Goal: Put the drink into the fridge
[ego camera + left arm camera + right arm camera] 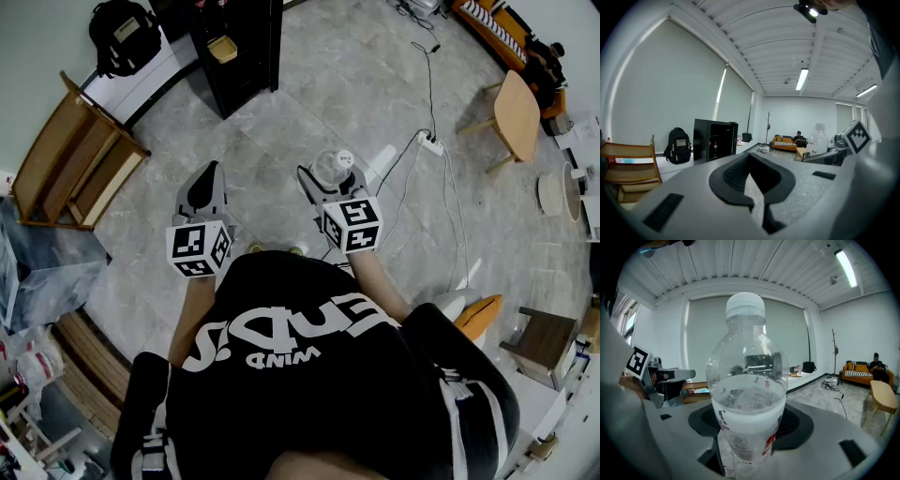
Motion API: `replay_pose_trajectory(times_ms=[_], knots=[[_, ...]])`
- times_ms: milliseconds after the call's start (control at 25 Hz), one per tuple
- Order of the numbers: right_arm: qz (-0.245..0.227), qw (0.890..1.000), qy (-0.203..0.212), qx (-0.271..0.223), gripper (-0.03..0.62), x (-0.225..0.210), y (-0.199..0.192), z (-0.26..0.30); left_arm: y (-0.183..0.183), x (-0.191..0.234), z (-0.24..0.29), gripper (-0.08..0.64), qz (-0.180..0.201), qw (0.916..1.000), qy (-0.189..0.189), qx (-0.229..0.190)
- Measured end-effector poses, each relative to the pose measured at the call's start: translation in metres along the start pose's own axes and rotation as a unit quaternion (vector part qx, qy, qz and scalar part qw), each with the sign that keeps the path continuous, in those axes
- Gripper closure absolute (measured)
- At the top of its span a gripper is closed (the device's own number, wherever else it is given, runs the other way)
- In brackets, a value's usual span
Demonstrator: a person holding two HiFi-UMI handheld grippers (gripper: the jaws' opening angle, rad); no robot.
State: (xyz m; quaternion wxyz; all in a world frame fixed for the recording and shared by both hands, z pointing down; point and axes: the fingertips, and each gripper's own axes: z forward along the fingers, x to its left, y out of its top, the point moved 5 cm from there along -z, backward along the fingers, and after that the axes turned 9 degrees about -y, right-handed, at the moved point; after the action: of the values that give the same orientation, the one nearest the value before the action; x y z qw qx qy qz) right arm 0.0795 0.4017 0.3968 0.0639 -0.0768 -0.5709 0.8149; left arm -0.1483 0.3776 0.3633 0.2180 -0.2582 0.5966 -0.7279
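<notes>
**While the Left Gripper Stays Empty, the Right One Holds the Drink**

Where the room's far left wall runs, a wooden shelf (75,159) stands at the left edge, with a black backpack (122,37) leaning against the wall just beyond it. To the right of the backpack stands the black fridge (234,47). In the left gripper view, the fridge (715,140) shows bottles on its shelves.

Nearer the person, the left gripper (212,173) hangs over the grey tiled floor (281,122). Its dark pads (729,176) meet at the tips and nothing sits between them.

Just to its right, the right gripper (333,175) is clamped on the drink, a clear plastic bottle (335,165) with a white cap. In the right gripper view the bottle (747,380) stands upright between the jaws, with a dark pad pressed against each side. It is partly filled with clear liquid and carries a printed label low on its body. The bottle is in the air above the floor, well apart from the fridge, which lies farther off and to the left.

Farther right, a white power strip (431,143) lies on the floor with its cables trailing away. Beyond it stands a small wooden table (518,112), and an orange sofa (862,373) sits against the far wall with a person (875,363) seated on it.
</notes>
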Motion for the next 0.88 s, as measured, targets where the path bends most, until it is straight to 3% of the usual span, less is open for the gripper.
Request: replay_pose_trajectory(times_ms=[440, 880], knots=[[0.022, 1.0, 0.0, 0.003, 0.285, 0.014, -0.001, 0.008, -0.001, 0.015, -0.002, 0.552, 0.006, 0.9999, -0.013, 0.005], [0.04, 0.999, -0.017, -0.017, 0.285, 0.032, -0.008, 0.016, -0.014, 0.042, 0.002, 0.552, 0.006, 0.9987, -0.05, 0.01]])
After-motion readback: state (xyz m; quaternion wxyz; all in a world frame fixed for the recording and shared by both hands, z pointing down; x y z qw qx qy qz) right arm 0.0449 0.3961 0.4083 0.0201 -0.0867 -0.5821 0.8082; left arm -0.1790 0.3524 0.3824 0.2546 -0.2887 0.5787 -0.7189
